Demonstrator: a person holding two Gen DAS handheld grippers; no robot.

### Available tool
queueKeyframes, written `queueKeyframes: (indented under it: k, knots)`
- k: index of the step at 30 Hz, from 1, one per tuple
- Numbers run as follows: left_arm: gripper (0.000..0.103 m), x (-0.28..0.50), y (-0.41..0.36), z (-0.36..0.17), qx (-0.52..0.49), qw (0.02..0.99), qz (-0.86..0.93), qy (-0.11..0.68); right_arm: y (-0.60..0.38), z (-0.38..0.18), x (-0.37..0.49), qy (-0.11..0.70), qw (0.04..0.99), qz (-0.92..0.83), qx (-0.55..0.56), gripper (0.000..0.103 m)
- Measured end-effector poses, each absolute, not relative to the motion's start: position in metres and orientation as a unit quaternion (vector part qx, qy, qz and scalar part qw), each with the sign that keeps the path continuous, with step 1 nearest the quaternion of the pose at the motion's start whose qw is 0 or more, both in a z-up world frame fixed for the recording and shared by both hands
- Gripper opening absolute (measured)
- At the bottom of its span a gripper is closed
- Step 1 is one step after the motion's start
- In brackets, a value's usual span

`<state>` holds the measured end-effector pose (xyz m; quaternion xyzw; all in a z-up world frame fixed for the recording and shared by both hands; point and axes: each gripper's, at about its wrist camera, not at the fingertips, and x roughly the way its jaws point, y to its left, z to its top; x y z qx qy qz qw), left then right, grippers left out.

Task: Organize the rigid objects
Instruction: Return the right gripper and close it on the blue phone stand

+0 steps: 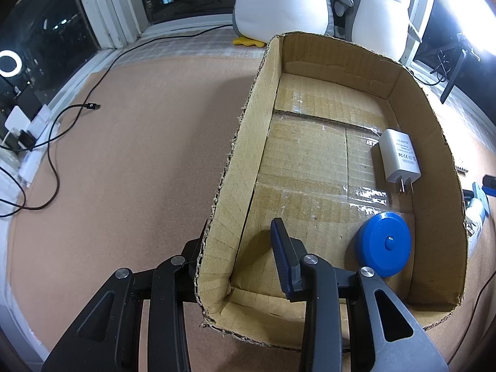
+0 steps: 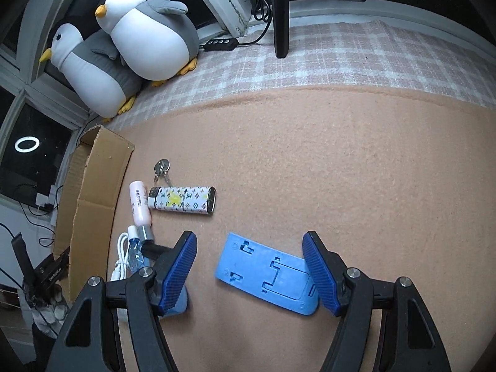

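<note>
In the left wrist view my left gripper [image 1: 235, 266] straddles the near left wall of an open cardboard box [image 1: 235, 167], one finger outside and one inside; the wall sits between the jaws. Whether the pads press it I cannot tell. Inside lie a white charger [image 1: 400, 158] and a blue round case [image 1: 384, 248]. In the right wrist view my right gripper [image 2: 252, 269] is open, its fingers on either side of a flat blue plastic stand [image 2: 266, 272] on the tan mat. A patterned lighter [image 2: 183, 200], a pink tube [image 2: 139, 203], keys [image 2: 161, 170] and a white cable [image 2: 122, 257] lie to the left.
Two plush penguins [image 2: 130, 40] sit at the back by the window. The box's outer wall [image 2: 93, 198] stands at the left in the right wrist view. A black cable [image 1: 62, 117] crosses the mat left of the box. A black stand leg [image 2: 280, 12] rises at the back.
</note>
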<state>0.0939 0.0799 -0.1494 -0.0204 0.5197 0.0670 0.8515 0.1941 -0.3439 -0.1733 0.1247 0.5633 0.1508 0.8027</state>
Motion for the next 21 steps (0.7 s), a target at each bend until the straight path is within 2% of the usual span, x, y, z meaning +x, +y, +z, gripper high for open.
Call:
queueKeyframes:
  k: [5,12,16,18,21]
  knots:
    - [0.034,0.094,0.08,-0.15,-0.021,0.851,0.068,0.52,-0.344,-0.173,0.175,0.568,0.801,0.157,0.101,0.067]
    - [0.034,0.094,0.079,-0.149,-0.021,0.851,0.068,0.52,-0.325,-0.173,0.153,0.567,0.809,0.151,0.013,0.067]
    - [0.034,0.094,0.079,-0.15,-0.022,0.852,0.068,0.519,-0.301,-0.176,0.145,0.562,0.813,0.129,-0.083,0.066]
    - [0.034,0.094,0.079,-0.15,-0.022,0.852,0.068,0.519,-0.293,-0.177,0.141,0.553,0.816,0.122,-0.112,0.064]
    - [0.034,0.094,0.08,-0.15,-0.022,0.852,0.068,0.519,-0.297,-0.175,0.145,0.554,0.819,0.117,-0.096,0.059]
